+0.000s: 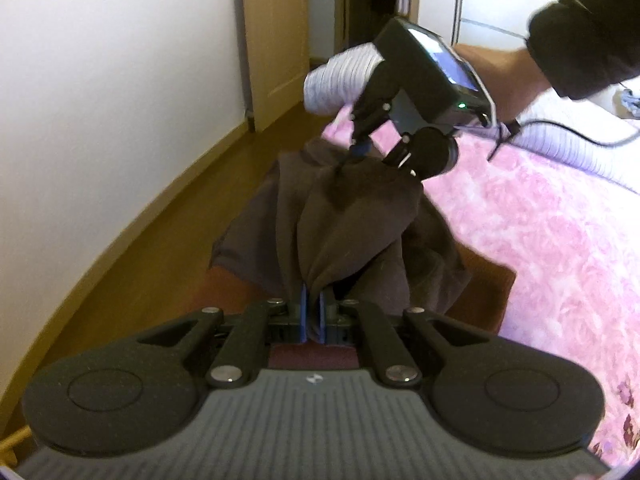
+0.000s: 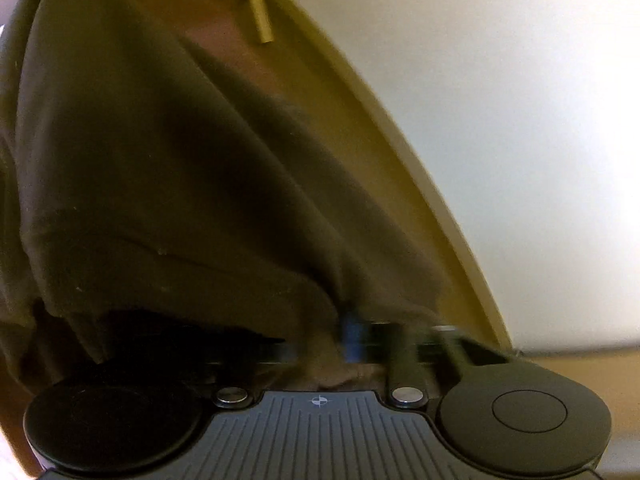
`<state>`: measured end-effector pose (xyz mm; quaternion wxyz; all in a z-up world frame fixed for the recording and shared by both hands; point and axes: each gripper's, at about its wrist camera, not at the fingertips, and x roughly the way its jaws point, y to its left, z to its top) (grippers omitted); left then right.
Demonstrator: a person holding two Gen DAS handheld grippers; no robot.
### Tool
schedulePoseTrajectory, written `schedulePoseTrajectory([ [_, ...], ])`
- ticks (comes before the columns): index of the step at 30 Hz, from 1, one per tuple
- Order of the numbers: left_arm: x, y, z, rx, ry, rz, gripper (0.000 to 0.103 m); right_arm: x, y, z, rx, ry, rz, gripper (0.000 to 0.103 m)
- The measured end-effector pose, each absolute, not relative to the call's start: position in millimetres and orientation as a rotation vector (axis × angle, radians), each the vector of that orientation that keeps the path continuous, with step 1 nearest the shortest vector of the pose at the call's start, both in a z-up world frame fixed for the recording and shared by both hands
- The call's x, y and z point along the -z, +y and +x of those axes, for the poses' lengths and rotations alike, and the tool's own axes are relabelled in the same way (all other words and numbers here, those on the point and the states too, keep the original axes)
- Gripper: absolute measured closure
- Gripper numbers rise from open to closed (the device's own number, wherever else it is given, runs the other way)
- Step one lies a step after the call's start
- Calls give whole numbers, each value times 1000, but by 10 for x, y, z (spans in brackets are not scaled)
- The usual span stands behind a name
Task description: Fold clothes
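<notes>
Left tool (image 1: 313, 312) pinching brown garment (image 1: 352, 216), right tool (image 1: 354, 148) seemingly clamped on its far end, cloth stretched between.

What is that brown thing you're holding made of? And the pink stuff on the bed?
The brown garment looks like soft matte knit cloth, maybe cotton: it drapes in loose folds. The pink bedspread looks like plush fleece: a fuzzy, mottled, slightly shiny pile.

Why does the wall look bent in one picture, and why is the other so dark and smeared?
Left wrist view: the fisheye lens bows the wall, but the brown garment and left gripper stay fairly sharp. Right wrist view: the garment hangs close and shadowed, the right gripper is motion-blurred, and the wall is washed out.
</notes>
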<state>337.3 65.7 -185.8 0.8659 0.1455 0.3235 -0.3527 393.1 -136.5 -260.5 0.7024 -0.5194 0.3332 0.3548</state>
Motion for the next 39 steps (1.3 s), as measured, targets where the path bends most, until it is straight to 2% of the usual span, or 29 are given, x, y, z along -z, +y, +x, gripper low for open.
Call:
schedulePoseTrajectory([
  [2, 1651, 668, 3362, 761, 630, 309, 99, 2320, -1553, 3833, -699, 723, -1075, 92],
  [5, 1212, 595, 3293, 816, 529, 325, 99, 1775, -1890, 3606, -572, 679, -963, 102],
  [11, 438, 273, 2770, 917, 361, 397, 101, 540, -2702, 2452, -281, 560, -788, 103],
  [14, 197, 111, 2293, 966, 318, 423, 101, 171, -2948, 1491, -152, 546, -697, 103],
  [19, -140, -132, 956, 1087, 285, 453, 101, -100, -3076, 96, -65, 584, -527, 103],
  [25, -435, -552, -488, 1304, 340, 309, 101, -198, -2873, -1478, -40, 698, -269, 103],
  [30, -571, -1209, -1135, 1583, 418, 217, 101, -89, -3058, -2662, 141, 781, -32, 103],
  [35, -931, -1981, -1757, 1998, 333, 203, 101, -228, -3198, -3614, 385, 849, 43, 102],
  [37, -1141, -2140, -1988, 2146, 268, 169, 101, -373, -3229, -4158, 513, 835, 82, 100],
  [39, -1347, -2192, -2146, 2245, 215, 114, 101, -549, -3246, -4709, 652, 798, 114, 83],
])
